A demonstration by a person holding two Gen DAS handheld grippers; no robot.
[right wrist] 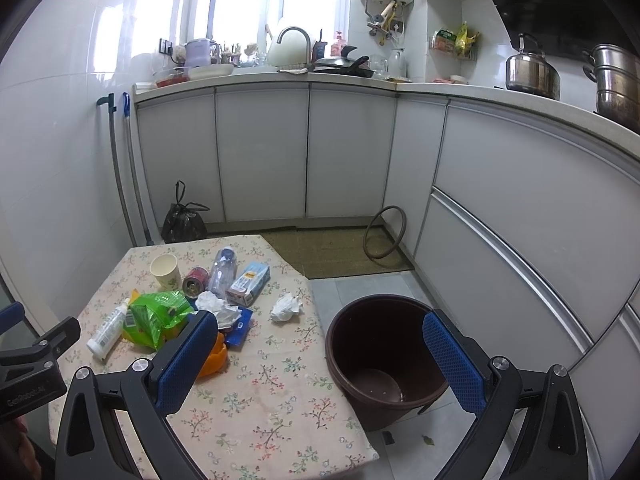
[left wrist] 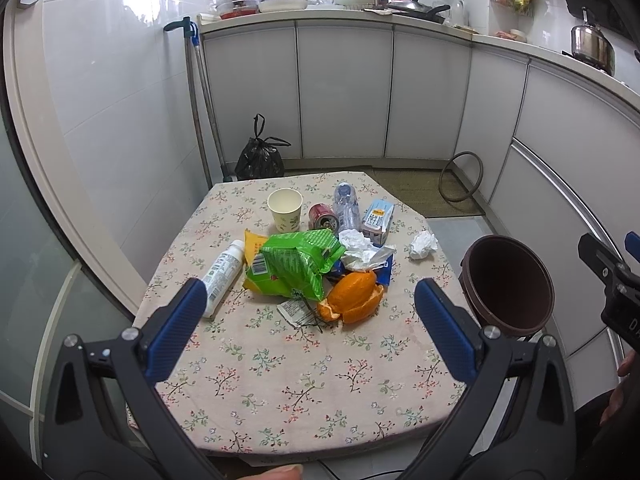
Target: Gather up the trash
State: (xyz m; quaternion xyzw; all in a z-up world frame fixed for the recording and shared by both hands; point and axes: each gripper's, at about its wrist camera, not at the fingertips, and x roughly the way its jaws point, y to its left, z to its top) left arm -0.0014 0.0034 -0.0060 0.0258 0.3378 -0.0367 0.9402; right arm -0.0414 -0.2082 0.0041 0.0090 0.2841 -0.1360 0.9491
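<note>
Trash lies on a floral-cloth table (left wrist: 304, 392): a green snack bag (left wrist: 298, 266), orange peel (left wrist: 354, 298), a white bottle (left wrist: 222, 270), a paper cup (left wrist: 285, 209), a red can (left wrist: 322, 217), a clear plastic bottle (left wrist: 346, 206), a milk carton (left wrist: 378, 220), crumpled wrappers (left wrist: 364, 252) and a tissue ball (left wrist: 423, 245). A brown bin (left wrist: 506, 282) stands on the floor right of the table; it looks empty in the right wrist view (right wrist: 380, 360). My left gripper (left wrist: 310, 324) is open and empty above the near table. My right gripper (right wrist: 320, 364) is open and empty, between table edge and bin.
White kitchen cabinets (left wrist: 344, 92) run along the back and right. A tied black rubbish bag (left wrist: 260, 156) and mop handles (left wrist: 200, 108) stand in the far left corner. A floor mat (right wrist: 340, 250) and a rubber ring (right wrist: 384, 238) lie beyond the table.
</note>
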